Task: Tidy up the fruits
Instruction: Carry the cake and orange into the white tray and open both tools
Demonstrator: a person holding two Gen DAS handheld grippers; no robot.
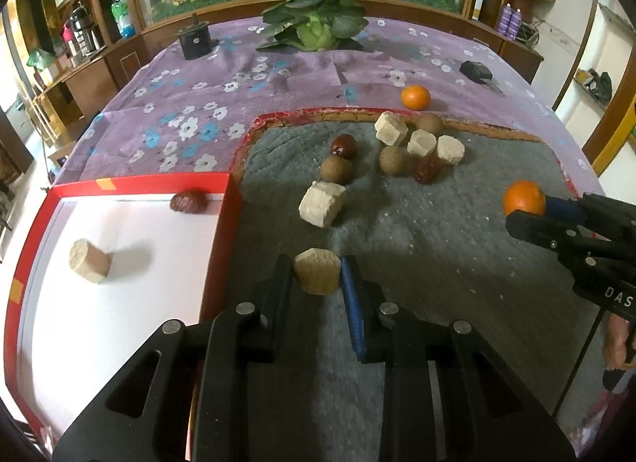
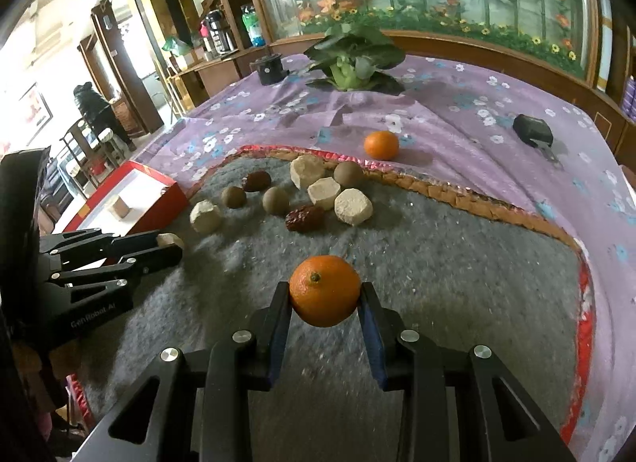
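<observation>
My left gripper (image 1: 318,269) is shut on a beige block (image 1: 317,276) above the grey mat (image 1: 437,247), beside the red-walled white box (image 1: 119,303). The box holds another beige block (image 1: 89,265) and a red date (image 1: 189,202). My right gripper (image 2: 324,293) is shut on an orange (image 2: 324,290) over the mat; it also shows in the left wrist view (image 1: 524,198). Several beige blocks (image 1: 322,203), brown round fruits (image 1: 336,169) and red dates (image 1: 344,145) lie on the mat. A second orange (image 1: 415,97) sits on the purple cloth.
A floral purple cloth (image 1: 198,104) covers the table. A leafy plant (image 1: 314,21), a black canister (image 1: 194,39) and a small black device (image 1: 476,71) stand at the back. Wooden cabinets and a glass mural lie beyond.
</observation>
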